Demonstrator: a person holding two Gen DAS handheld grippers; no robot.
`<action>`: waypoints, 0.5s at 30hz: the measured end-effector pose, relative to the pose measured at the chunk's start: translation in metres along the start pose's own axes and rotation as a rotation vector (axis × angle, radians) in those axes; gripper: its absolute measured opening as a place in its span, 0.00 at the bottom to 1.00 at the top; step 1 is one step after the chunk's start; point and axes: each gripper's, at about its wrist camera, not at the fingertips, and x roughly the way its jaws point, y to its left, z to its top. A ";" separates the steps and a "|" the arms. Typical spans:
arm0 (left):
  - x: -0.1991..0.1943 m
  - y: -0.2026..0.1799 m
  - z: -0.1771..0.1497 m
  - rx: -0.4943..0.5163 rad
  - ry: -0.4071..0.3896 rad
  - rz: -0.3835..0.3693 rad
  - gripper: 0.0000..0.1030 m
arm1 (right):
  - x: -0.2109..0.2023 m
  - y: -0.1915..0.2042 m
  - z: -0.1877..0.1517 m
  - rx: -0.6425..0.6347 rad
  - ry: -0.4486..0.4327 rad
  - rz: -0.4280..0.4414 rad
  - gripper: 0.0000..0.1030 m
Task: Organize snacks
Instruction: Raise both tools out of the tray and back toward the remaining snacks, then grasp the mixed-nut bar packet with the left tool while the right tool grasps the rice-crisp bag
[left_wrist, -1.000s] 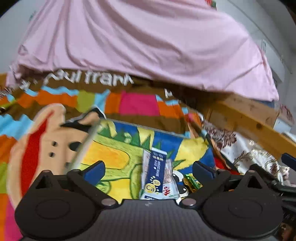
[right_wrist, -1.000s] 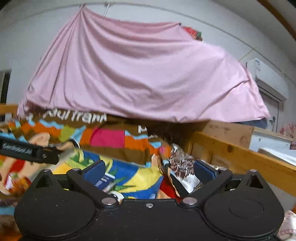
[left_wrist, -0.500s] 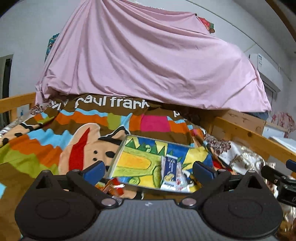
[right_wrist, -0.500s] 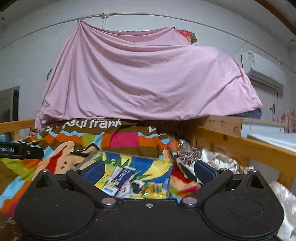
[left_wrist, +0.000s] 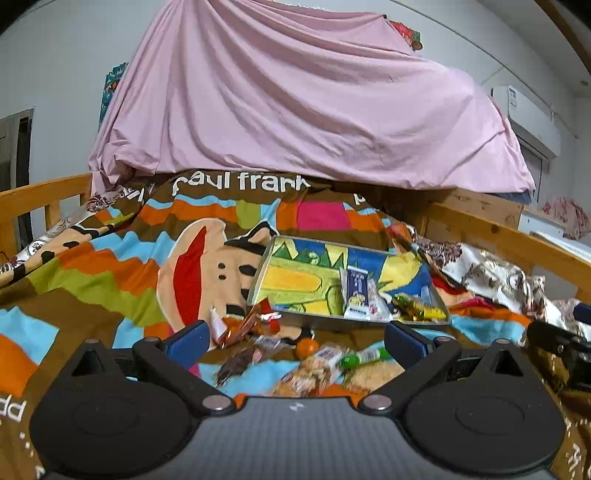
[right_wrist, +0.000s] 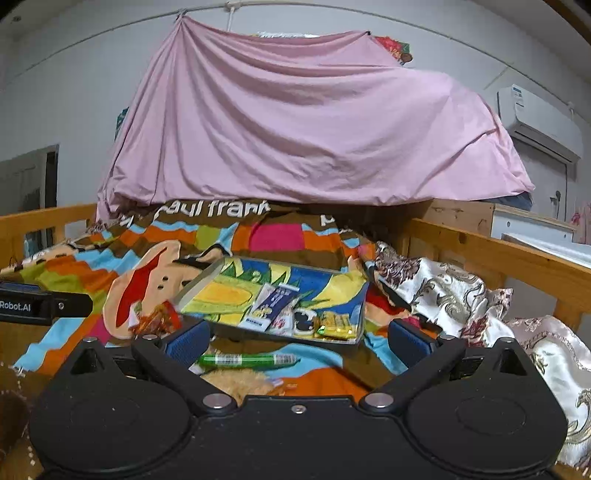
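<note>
A metal tray (left_wrist: 260, 273) (right_wrist: 199, 282) with a bright cartoon print lies on the bed. In it are a blue-and-white packet (left_wrist: 356, 291) (right_wrist: 275, 304), a yellow-green packet (left_wrist: 419, 308) (right_wrist: 338, 328) and a small black-and-white one (right_wrist: 304, 321). Loose snacks lie in front of the tray: orange-red wrappers (left_wrist: 242, 325) (right_wrist: 157, 317), a dark packet (left_wrist: 240, 360), a small orange ball (left_wrist: 307, 347), a green tube (left_wrist: 364, 356) (right_wrist: 245, 360) and a bag of brownish snacks (left_wrist: 310, 373). My left gripper (left_wrist: 295, 341) is open above these loose snacks. My right gripper (right_wrist: 299, 339) is open over the green tube, holding nothing.
A colourful cartoon blanket (left_wrist: 110, 266) covers the bed. A pink sheet (left_wrist: 295, 110) hangs over the far end. Wooden rails (right_wrist: 498, 254) run along both sides. A patterned satin cloth (right_wrist: 443, 291) is bunched at the right. The other gripper's body shows at each view's edge.
Both grippers have pulled back from the tray and risen, so the tray looks smaller and the loose snacks in front of it have come into view. Both stay open.
</note>
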 end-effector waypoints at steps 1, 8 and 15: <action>-0.002 0.001 -0.003 0.004 0.007 -0.001 1.00 | 0.001 0.001 -0.001 -0.006 0.010 0.004 0.99; -0.004 0.011 -0.022 0.032 0.067 0.004 1.00 | 0.016 0.012 -0.013 -0.038 0.130 0.058 0.99; 0.004 0.020 -0.031 0.042 0.118 -0.013 1.00 | 0.029 0.021 -0.019 -0.068 0.192 0.084 0.99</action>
